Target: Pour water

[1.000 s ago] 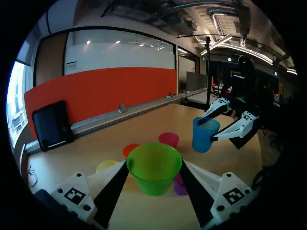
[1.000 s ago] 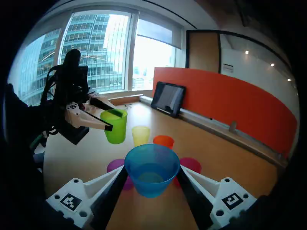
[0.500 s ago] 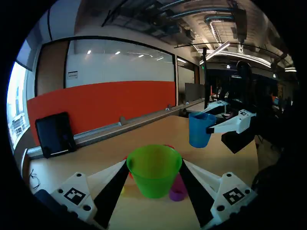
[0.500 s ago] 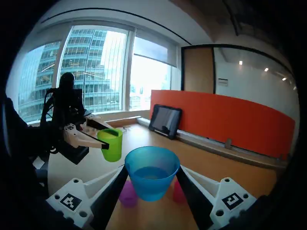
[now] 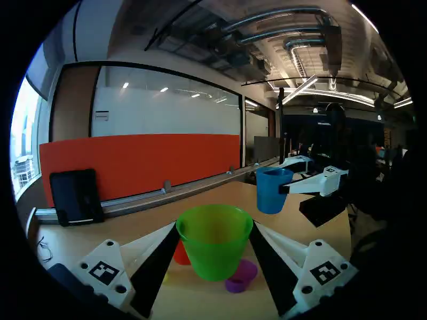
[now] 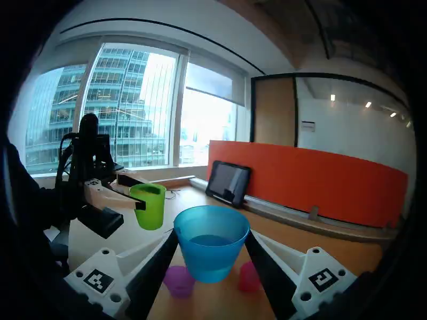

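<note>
Cups (image 6: 212, 250): five, perhaps six, some half hidden. Tablet (image 5: 76, 194): one. Tools (image 5: 213, 226): two.

No legible words, numbers or brands anywhere. Small white notice (image 5: 101, 115) on the far wall, above the orange panel (image 5: 139, 160): too small to read. Near: square black-and-white coded markers (image 5: 104, 272) on the left gripper (image 5: 213, 228), patterns only.

A pale wooden table (image 5: 224, 193) is carrying several small cups: a purple cup (image 5: 240, 274) and a red cup (image 5: 181, 254) are standing near each other, and a pink cup (image 6: 246, 276) is sitting close by. A black tablet (image 5: 76, 196) is leaning upright along the far edge, by the orange partition (image 5: 139, 160)
</note>
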`<state>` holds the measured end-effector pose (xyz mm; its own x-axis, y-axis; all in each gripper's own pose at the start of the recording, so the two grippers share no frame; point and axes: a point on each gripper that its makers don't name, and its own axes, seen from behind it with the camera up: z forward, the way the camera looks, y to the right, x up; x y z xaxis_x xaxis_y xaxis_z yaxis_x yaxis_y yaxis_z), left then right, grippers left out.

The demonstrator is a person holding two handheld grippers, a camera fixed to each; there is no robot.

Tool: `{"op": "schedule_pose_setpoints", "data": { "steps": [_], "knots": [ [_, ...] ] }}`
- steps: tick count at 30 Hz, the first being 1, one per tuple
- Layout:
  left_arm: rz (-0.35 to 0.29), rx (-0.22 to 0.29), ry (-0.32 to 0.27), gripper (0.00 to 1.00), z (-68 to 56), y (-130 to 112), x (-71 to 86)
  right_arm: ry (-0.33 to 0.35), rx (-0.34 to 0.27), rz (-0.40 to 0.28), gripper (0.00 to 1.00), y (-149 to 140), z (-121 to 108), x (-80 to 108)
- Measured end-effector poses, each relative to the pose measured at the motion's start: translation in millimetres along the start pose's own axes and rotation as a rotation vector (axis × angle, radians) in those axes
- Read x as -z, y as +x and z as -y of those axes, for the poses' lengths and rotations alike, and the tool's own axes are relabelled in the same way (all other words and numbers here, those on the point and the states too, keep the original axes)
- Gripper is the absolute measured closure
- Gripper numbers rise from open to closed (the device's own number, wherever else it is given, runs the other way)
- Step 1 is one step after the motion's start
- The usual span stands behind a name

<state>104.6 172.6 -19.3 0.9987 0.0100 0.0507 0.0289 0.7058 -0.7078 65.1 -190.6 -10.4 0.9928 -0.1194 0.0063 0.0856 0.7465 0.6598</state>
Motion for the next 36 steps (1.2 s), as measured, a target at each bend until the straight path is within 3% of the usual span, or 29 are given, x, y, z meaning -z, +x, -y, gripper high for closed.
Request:
{"op": "schedule_pose_setpoints", "data": {
  "steps": [24, 36],
  "knots": [
    [-0.020, -0.041, -0.025, 0.11, -15.6, 4.7, -3.6, 0.023, 0.075, -0.006, 0.09, 21.5, -0.6, -2.9],
    [-0.014, -0.061, -0.031, 0.11, -20.4, 2.1, -3.5, 0.031, 0.164, -0.028, 0.09, 39.4, -2.5, -7.9]
  ]
}}
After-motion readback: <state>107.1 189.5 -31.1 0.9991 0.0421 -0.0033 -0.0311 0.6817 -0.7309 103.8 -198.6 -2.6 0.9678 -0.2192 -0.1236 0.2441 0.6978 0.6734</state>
